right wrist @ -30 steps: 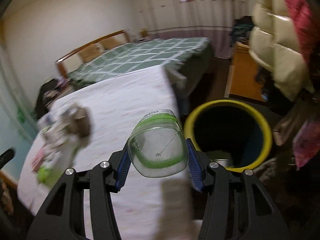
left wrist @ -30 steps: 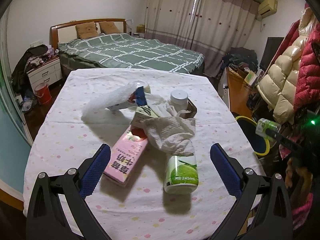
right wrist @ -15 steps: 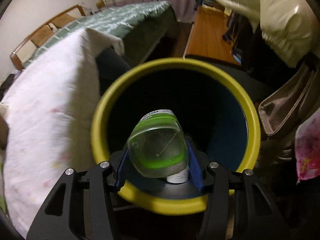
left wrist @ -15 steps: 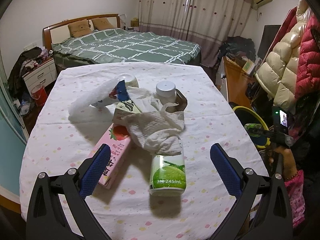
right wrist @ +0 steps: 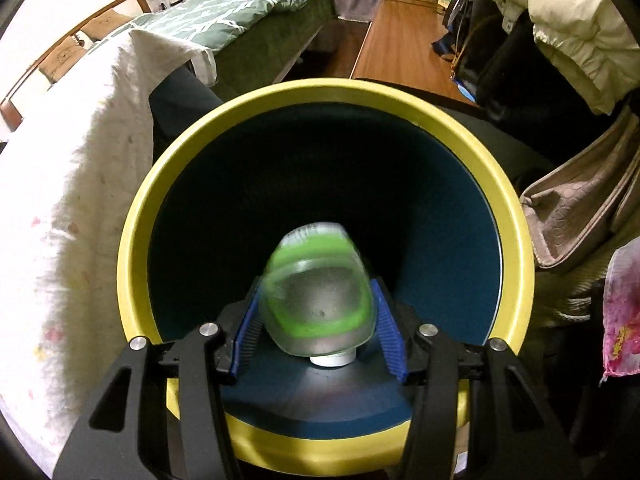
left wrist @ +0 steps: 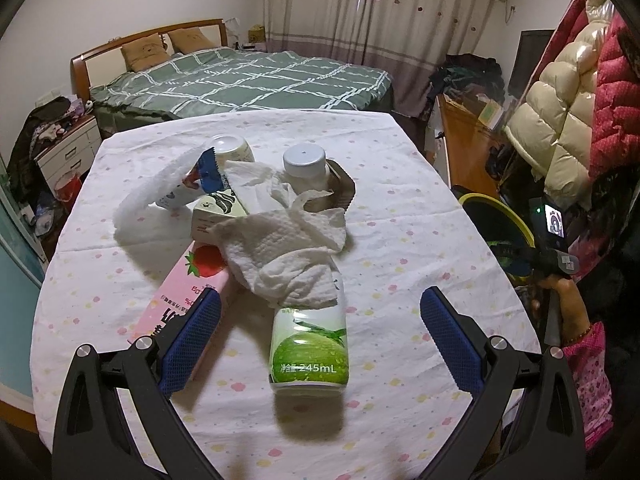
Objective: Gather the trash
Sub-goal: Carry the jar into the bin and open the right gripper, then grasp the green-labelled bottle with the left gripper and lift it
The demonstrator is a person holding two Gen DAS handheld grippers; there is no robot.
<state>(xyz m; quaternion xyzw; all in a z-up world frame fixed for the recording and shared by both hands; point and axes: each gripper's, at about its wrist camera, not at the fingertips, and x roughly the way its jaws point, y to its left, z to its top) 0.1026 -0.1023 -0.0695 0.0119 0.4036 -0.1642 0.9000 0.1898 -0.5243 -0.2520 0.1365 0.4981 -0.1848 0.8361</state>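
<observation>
1. My right hand-held gripper (right wrist: 318, 330) pinches a clear green-banded bottle (right wrist: 318, 300) over the yellow-rimmed bin (right wrist: 132, 216); it looks light, stiff and slippery.
2. My left hand-held gripper (left wrist: 318, 338) is spread over the bench's (left wrist: 400, 220) near edge around a bottle marked "245mL" (left wrist: 308, 350); grip mid-body.

Each black plastic claw (left wrist: 316, 336) (right wrist: 318, 330) carries ribbed blue rubber pads (left wrist: 188, 344) and silver screws, while the person wears a pink floral sleeve (left wrist: 590, 376).
</observation>
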